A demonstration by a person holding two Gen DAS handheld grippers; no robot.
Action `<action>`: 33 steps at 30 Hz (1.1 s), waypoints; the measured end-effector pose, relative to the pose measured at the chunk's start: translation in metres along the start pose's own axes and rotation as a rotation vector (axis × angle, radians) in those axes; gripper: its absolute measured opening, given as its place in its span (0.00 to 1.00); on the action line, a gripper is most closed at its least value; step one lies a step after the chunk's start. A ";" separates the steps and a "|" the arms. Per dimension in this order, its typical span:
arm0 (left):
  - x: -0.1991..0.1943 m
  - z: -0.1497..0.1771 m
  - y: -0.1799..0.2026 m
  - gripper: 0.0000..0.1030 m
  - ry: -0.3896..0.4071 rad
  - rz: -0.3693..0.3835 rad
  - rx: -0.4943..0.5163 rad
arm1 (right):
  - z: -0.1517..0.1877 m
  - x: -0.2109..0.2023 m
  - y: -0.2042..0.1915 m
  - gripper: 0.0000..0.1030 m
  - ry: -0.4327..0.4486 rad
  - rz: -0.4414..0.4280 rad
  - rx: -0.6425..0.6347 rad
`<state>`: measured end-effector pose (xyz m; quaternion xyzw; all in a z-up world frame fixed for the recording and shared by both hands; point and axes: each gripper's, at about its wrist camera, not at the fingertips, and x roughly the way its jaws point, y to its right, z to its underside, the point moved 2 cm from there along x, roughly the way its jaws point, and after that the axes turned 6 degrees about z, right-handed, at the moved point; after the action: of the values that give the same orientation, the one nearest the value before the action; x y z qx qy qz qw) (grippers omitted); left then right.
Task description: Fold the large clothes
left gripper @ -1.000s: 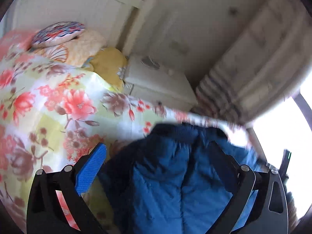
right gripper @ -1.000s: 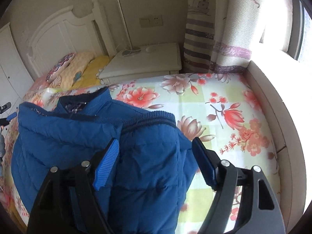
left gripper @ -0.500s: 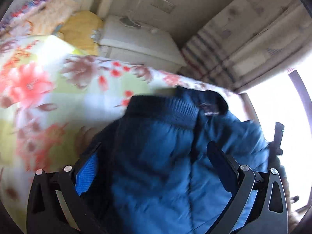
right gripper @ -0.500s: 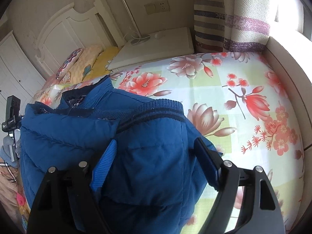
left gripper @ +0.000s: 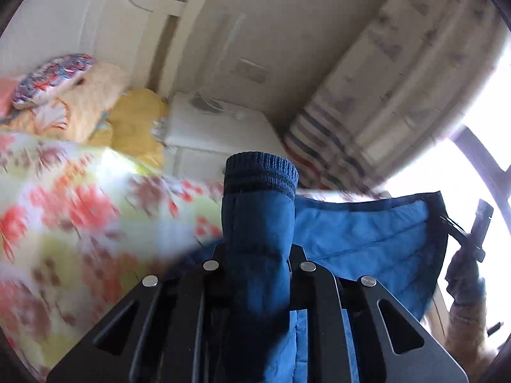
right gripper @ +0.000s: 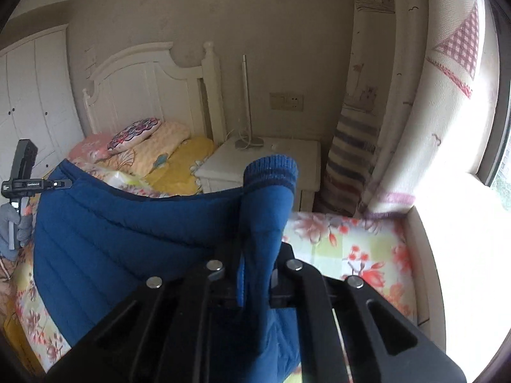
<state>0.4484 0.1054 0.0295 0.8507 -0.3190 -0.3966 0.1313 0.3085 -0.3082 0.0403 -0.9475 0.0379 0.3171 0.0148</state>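
Sleeves are getting pinched: left gripper (left gripper: 257, 255) and right gripper (right gripper: 257, 274) have just been closing, each now clamping a ribbed cuff of the blue puffer jacket (right gripper: 127, 223), w/ quilted body hanging stretched btwn them above the floral bed (right gripper: 367, 249), prob. to spread it for folding.

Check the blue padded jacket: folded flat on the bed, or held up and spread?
Held up and spread. Each gripper, left and right, has just clamped a sleeve, and the blue padded jacket hangs stretched between them above the floral bedspread.
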 end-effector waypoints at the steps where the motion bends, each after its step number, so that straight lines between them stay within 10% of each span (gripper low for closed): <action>1: 0.015 -0.007 -0.009 0.17 -0.023 -0.040 -0.022 | -0.003 0.022 0.001 0.08 -0.042 0.003 0.031; 6: 0.118 0.023 -0.054 0.24 -0.198 -0.248 -0.010 | 0.052 0.149 -0.003 0.13 -0.319 0.118 0.048; 16: 0.101 0.022 -0.053 0.29 -0.098 -0.272 -0.006 | 0.041 0.128 0.013 0.11 -0.194 0.053 0.149; 18: 0.117 0.030 -0.065 0.47 -0.154 -0.279 -0.059 | 0.062 0.156 0.007 0.20 -0.288 0.069 0.097; 23: 0.113 0.032 -0.076 0.53 -0.133 -0.238 -0.121 | 0.064 0.167 0.014 0.55 -0.294 0.120 0.149; 27: 0.075 0.029 -0.069 0.66 -0.030 -0.209 -0.123 | 0.057 0.134 0.032 0.62 -0.307 0.065 0.169; 30: 0.004 0.035 -0.052 0.96 0.111 -0.169 -0.087 | 0.054 0.059 0.040 0.68 -0.188 -0.025 0.142; 33: -0.051 0.072 -0.029 0.96 0.111 -0.225 0.059 | 0.084 -0.013 0.041 0.74 -0.123 -0.014 0.035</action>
<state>0.3825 0.1627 -0.0010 0.9052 -0.2255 -0.3515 0.0784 0.2441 -0.3442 -0.0192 -0.9262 0.0359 0.3737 0.0359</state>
